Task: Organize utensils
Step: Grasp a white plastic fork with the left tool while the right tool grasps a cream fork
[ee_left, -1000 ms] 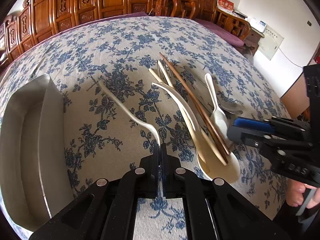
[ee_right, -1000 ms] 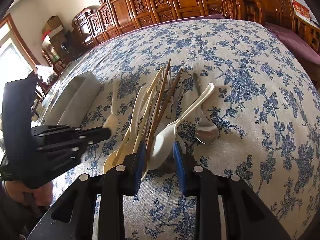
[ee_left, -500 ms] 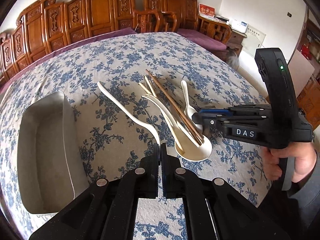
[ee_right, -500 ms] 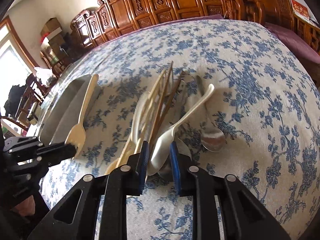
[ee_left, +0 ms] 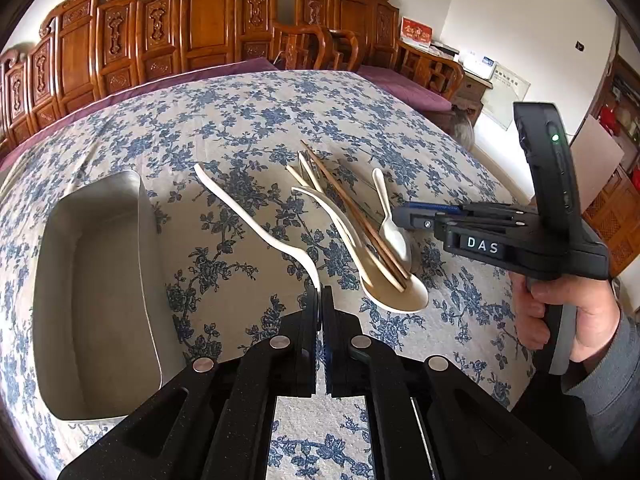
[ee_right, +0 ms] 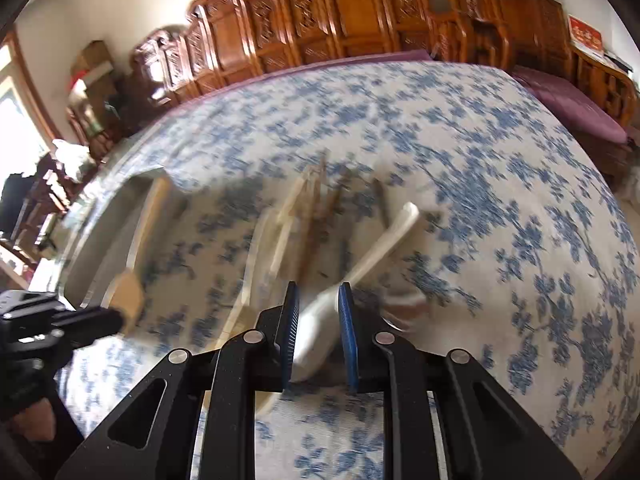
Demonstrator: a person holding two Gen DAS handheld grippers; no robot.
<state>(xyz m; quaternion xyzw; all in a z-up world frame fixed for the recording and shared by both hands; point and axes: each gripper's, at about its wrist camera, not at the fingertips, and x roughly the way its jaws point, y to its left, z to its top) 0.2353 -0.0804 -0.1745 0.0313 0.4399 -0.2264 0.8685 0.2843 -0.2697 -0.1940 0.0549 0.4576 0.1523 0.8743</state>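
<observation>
Two grippers are at work, each with a utensil. In the left wrist view, the left gripper (ee_left: 321, 300) is closed tight on the bowl end of a long cream-white plastic spoon (ee_left: 256, 222), whose handle reaches out over the blue-flowered tablecloth (ee_left: 248, 120) just beside the rectangular grey metal tray (ee_left: 144, 264). To its right lies the pile: brown wooden chopsticks (ee_left: 356, 216) resting in a wide cream ladle (ee_left: 394, 294), and a small white spoon (ee_left: 394, 232) met by the right gripper (ee_left: 404, 216). The step in hand looks like carrying the long spoon to the tray; the next move calls for swinging it left over the rim and letting go. In the right wrist view, motion blur smears everything. The right gripper's blue pads (ee_right: 347, 320), having just been closing, sit on either side of the small white spoon's bowl and seem to clamp it, though contact is hard to confirm. A metal spoon (ee_right: 404, 308) beside it is barely legible.
</observation>
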